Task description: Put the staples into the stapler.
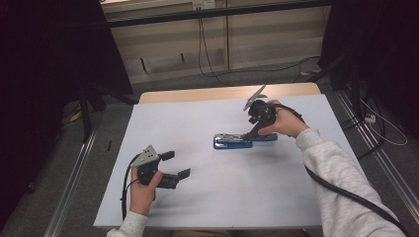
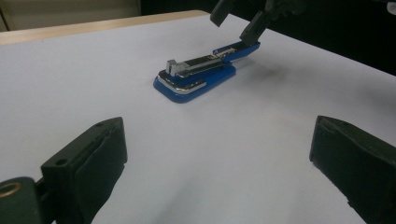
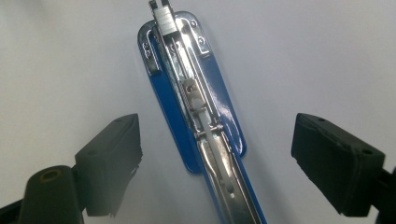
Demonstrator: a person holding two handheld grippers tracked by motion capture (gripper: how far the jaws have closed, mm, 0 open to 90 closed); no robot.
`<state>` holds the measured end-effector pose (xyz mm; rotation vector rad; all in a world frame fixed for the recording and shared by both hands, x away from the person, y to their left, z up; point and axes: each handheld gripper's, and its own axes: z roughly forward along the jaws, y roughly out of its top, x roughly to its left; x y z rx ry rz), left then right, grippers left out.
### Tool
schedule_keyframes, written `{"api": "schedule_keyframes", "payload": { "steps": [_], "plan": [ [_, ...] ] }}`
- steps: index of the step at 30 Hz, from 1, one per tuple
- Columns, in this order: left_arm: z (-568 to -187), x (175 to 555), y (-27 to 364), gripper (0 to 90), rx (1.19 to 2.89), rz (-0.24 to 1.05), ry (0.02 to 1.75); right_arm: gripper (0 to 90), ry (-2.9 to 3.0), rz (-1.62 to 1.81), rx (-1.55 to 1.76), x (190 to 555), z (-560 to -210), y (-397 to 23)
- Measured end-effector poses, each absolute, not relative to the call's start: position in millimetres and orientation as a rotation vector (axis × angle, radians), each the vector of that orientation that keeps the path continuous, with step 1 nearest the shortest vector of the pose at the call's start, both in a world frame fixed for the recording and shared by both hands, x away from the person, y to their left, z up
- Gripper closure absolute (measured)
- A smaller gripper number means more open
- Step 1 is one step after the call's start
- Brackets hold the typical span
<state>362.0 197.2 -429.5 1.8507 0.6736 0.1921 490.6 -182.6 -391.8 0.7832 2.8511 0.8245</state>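
Two hand-held grippers were over the white table (image 1: 163, 123) when I logged this moment. One blue stapler (image 1: 233, 141) lay on the table surface, right of the middle and nearer the far edge than the near one. It was opened flat: the blue base sat on the table with the bright metal staple channel exposed along its top, and the blue top arm stretched out behind the hinge toward the right edge.

Right gripper (image 1: 253, 132) stood at the hinge end of the stapler, tilted down from the hand above it. In the right gripper view the black jaws stood wide apart, one on each side of the stapler (image 3: 196, 116), pads clear of it and nothing clamped. The staple channel ran up the centre of that view, between the pads.

Left gripper (image 1: 176, 165) was near the table's near left corner, well apart from the stapler, held low over bare surface. Its jaws were also spread, nothing between them. From the left gripper view I saw the stapler (image 2: 198, 74) ahead, with the right gripper's (image 2: 238, 23) black fingers at its far end.
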Motion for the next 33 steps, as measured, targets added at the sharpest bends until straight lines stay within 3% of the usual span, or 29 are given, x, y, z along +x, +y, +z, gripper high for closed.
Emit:
{"api": "schedule_keyframes", "payload": {
  "steps": [33],
  "plan": [
    [-436,404,158,3.5,1.907,0.157,0.761,8.8,2.587,0.971,1.009,430,-412,-259]
  ]
}}
